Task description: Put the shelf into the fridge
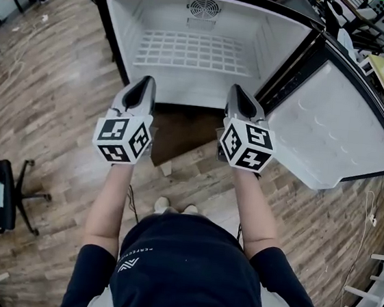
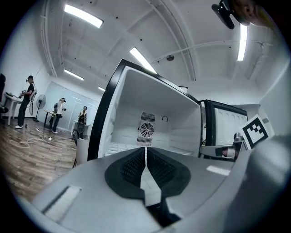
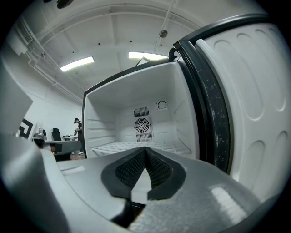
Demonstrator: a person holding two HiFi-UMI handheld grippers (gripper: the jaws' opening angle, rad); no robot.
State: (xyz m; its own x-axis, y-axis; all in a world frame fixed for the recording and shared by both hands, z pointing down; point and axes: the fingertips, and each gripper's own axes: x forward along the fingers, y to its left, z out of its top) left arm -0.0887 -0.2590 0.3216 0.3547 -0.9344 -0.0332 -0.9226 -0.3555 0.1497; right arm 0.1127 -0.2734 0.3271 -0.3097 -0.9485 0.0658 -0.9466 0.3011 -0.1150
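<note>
Head view: white gridded shelf point(image 1: 193, 51) lies flat (level) inside open fridge point(image 1: 278, 30).

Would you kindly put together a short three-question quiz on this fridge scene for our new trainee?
1. True or false: the door of the fridge stands open.
2. Where is the white wire shelf? A) flat on the wooden floor; B) inside the fridge, lying level; C) leaning against the door.
3. Fill in: the jaws of the left gripper and of the right gripper are both ____, with nothing between them.

Key: 1 true; 2 B; 3 shut.
</note>
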